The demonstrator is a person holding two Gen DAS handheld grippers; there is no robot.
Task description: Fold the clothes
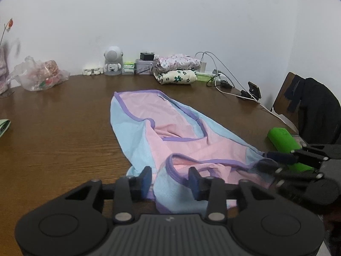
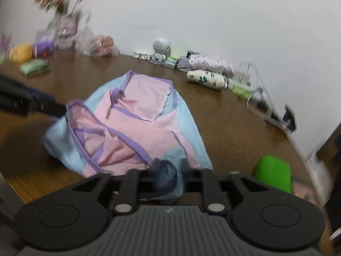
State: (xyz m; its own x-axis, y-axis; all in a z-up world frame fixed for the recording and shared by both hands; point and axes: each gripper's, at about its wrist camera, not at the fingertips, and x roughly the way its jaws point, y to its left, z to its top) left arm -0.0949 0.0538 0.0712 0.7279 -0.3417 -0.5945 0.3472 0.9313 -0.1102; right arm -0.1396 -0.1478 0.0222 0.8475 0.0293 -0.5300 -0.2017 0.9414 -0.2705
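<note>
Two folded garments (image 1: pixel 175 70) sit stacked at upper centre of the bench (image 1: pixel 53 128); the pink-blue top (image 1: pixel 170 132) is only started. Left claw (image 1: pixel 170 180) is part open, straddling the near hem; right claw (image 2: pixel 168 178) is pinched on a bunched corner.

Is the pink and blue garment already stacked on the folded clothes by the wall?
No. The garment lies spread mid-table, apart from the folded clothes at the wall.

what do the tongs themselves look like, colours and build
Both alike: the left tongs and right tongs have black linkage arms with silver pivot pins, a grey ribbed body between two round black discs, and dark blue finger pads. No cables or sleeves visible.
</note>
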